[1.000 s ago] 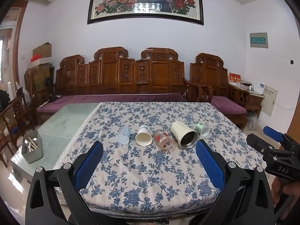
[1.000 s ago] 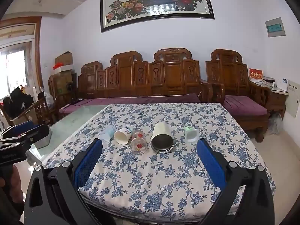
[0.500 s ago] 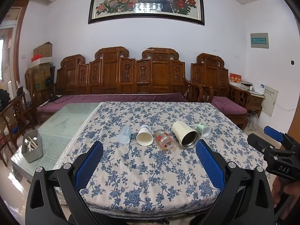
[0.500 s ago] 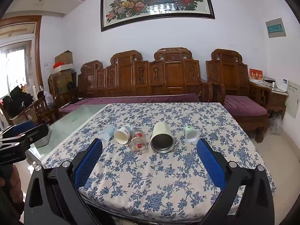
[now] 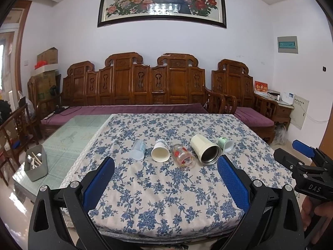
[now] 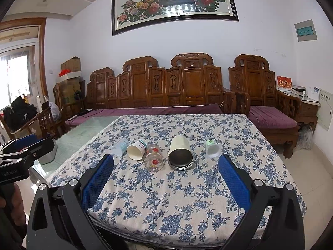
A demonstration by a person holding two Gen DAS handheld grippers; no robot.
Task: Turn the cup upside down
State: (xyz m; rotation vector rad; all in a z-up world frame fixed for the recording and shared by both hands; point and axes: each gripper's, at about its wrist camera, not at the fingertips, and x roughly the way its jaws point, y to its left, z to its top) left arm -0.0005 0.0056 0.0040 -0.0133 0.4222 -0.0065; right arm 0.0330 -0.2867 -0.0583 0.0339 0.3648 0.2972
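Several cups lie on their sides in a row on the floral tablecloth (image 5: 166, 189): a clear blue plastic cup (image 5: 139, 150), a white paper cup (image 5: 160, 153), a glass with red flowers (image 5: 183, 159), a cream steel-lined tumbler (image 5: 205, 151) and a small green-white cup (image 5: 225, 144). The same row shows in the right wrist view, with the tumbler (image 6: 180, 155) in the middle. My left gripper (image 5: 165, 179) is open and empty, short of the row. My right gripper (image 6: 165, 177) is open and empty, also short of the row.
A grey utensil caddy (image 5: 35, 165) stands on the bare glass part of the table at the left. A carved wooden bench (image 5: 145, 91) with purple cushions stands behind the table. The right gripper also shows at the right edge of the left wrist view (image 5: 303, 166).
Both grippers have crept slightly forward toward the table. The cups have not moved.
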